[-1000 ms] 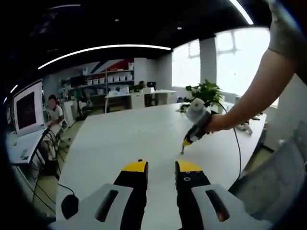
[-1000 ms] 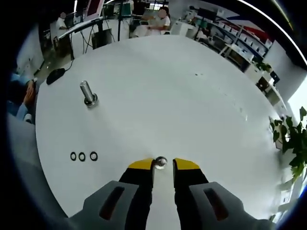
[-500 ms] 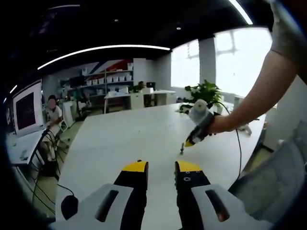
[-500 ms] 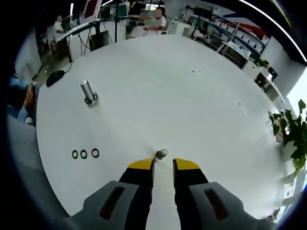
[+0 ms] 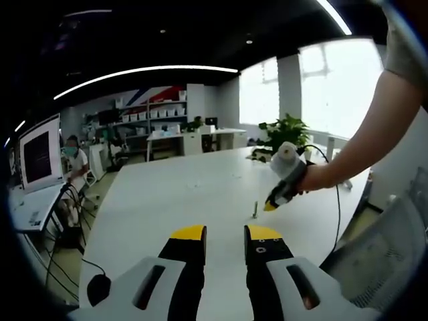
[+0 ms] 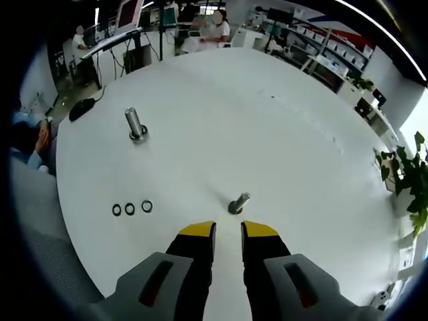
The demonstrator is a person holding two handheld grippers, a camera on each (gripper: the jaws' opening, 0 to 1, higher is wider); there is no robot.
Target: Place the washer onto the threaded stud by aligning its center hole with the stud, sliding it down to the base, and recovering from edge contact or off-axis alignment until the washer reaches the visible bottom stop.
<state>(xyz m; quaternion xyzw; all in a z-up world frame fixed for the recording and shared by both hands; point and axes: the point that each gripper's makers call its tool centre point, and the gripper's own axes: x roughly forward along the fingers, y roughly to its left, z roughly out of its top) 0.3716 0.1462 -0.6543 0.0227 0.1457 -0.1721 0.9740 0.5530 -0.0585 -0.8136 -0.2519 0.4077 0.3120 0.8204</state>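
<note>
**Yellow tips parted above a bare white table**

Yellow-capped and black behind, the jaws of my right gripper (image 6: 227,231) are standing slightly spread with nothing between them, pointing down at the white table (image 6: 281,134). Just beyond the tips a short threaded stud (image 6: 238,202) is standing on its flared base, bright metal, leaning a little in the fisheye, touching neither jaw. To the left of it, well apart, three small rings are lying flat in a row: two dark washers (image 6: 123,209) and one paler, shinier washer (image 6: 146,206), each a thin circle with an open centre. Farther off on the same side a taller, thicker metal cylinder (image 6: 136,125) is rising upright from a round collar. A black computer mouse (image 6: 81,108) is sitting near the far table edge, and people are seated at desks beyond it.

In the left gripper view my left gripper (image 5: 225,234) is holding its own yellow tips apart over the smooth tabletop, pinching nothing. Past them the threaded stud is showing as a small upright pin, and my right gripper is hanging just beside and above it, tips angled down, in my hand (image 5: 314,179). A leafy green plant (image 5: 286,128) is sitting at the table's far end, with shelves and bright windows behind.
</note>
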